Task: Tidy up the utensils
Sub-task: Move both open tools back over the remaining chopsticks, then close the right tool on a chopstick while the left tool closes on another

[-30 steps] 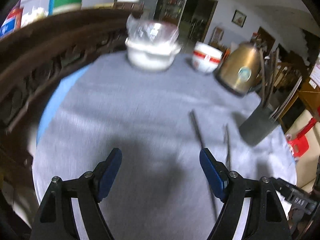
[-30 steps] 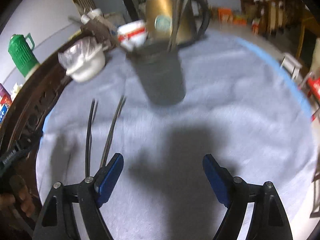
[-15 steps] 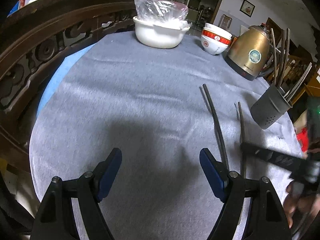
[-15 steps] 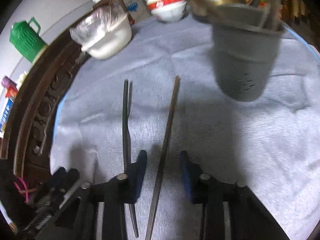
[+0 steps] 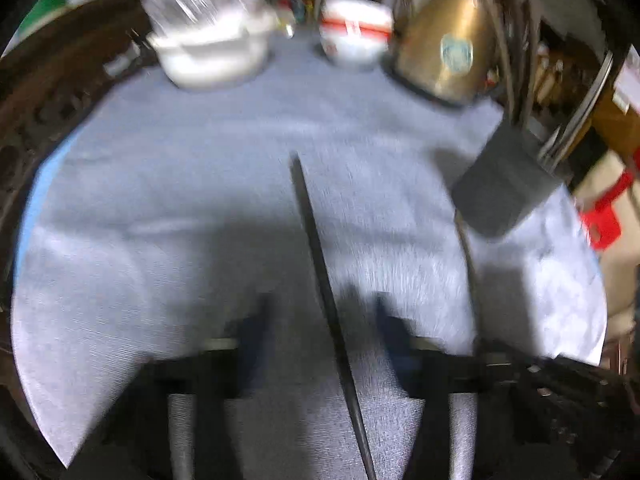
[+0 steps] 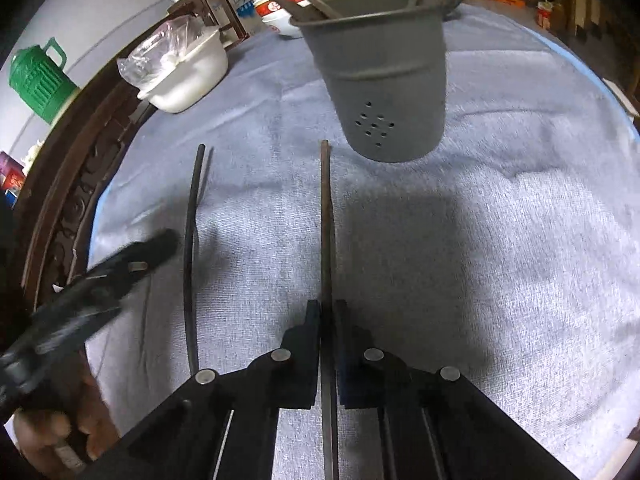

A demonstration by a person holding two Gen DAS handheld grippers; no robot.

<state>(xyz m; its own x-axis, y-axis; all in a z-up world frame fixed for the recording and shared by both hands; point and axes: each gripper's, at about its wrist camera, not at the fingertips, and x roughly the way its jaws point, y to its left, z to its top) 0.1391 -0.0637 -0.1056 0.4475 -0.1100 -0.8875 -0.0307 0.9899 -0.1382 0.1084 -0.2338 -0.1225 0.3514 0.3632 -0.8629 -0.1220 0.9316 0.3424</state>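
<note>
I'm holding the left gripper (image 5: pixel 320 334) spread wide around the black chopstick (image 5: pixel 320 276) lying on the grey cloth (image 5: pixel 160 184), not touching it. My right gripper (image 6: pixel 328 314) is pinching the brown chopstick (image 6: pixel 326 216), tip lying just beside the grey utensil bucket (image 6: pixel 384 80).

Left wrist view, wholly motion-blurred: my left gripper (image 5: pixel 320 332) fingers smeared, contact with the black chopstick (image 5: pixel 320 276) undeterminable. Label on the brass kettle (image 5: pixel 444 44) unreadable. Right wrist view: kettle and utensils in the grey holder (image 6: pixel 384 80) cropped by the top edge; brown chopstick (image 6: pixel 328 232) runs off the bottom edge.
</note>
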